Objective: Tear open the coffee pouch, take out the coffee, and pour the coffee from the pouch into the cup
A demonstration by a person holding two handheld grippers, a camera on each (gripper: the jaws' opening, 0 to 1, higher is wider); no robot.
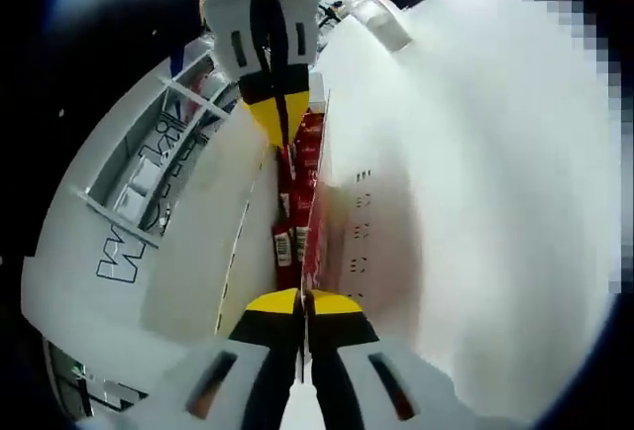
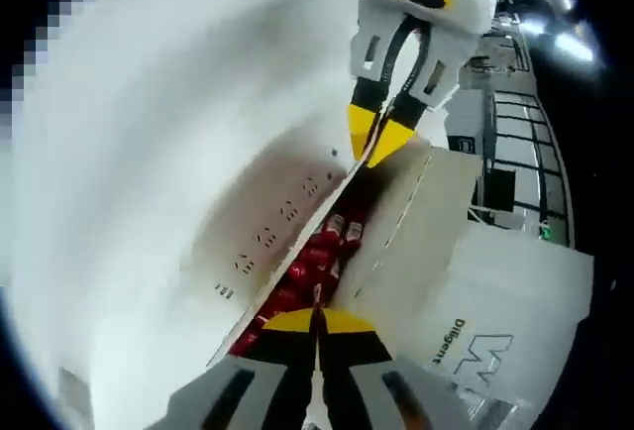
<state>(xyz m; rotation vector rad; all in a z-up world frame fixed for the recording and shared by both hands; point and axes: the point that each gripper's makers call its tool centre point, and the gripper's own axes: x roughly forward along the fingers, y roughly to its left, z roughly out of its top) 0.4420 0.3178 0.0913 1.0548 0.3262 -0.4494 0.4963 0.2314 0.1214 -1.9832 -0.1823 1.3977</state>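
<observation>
The left gripper (image 1: 302, 301) is clamped on one end of the red pouch (image 1: 297, 212), and the right gripper (image 2: 317, 319) pinches the opposite end. The pouch runs stretched edge-on between both sets of yellow tips, held above a white table (image 1: 475, 182). A clear cup (image 1: 378, 16) stands beyond the right gripper.

White table (image 1: 515, 202), lettered white panel (image 2: 495, 341)
</observation>
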